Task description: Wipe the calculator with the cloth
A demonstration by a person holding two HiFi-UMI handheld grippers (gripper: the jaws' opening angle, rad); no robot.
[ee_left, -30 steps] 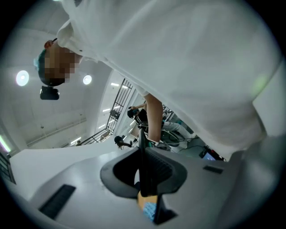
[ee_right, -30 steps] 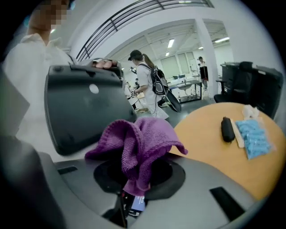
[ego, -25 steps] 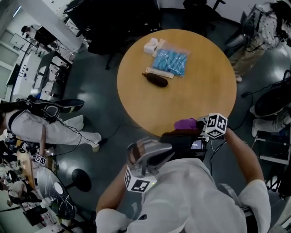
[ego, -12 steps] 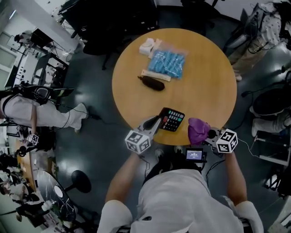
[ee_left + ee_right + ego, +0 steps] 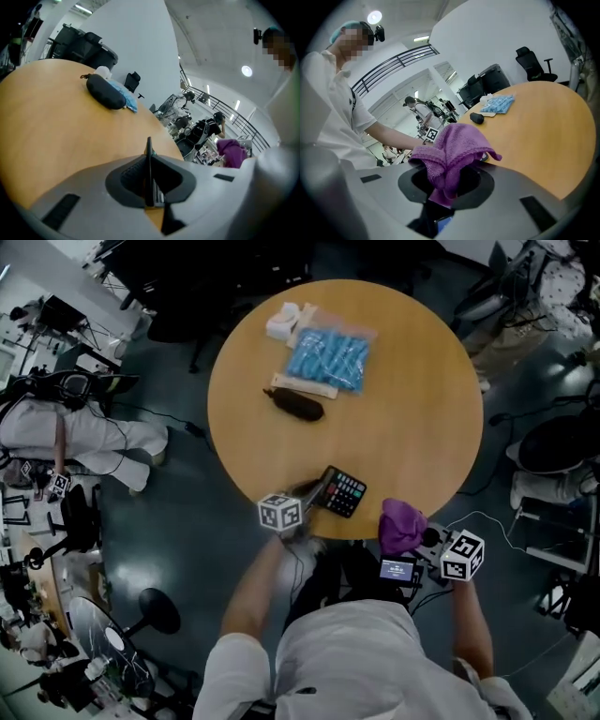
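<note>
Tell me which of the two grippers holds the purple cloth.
The right gripper: its jaws are closed on the purple cloth. The left gripper grips the black calculator instead.

Lab (office chairs (image 5: 533, 63), cluttered desks (image 5: 84, 287)).

head view: steeply down | gripper views: low, across shared table (image 5: 412, 427)

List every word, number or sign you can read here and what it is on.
No text is readable.
Calculator keys: markings too small to read.
Small screen: too small to read.
Left marker cube and right marker cube: square patterns, no words.
Blue packet: no print legible.
</note>
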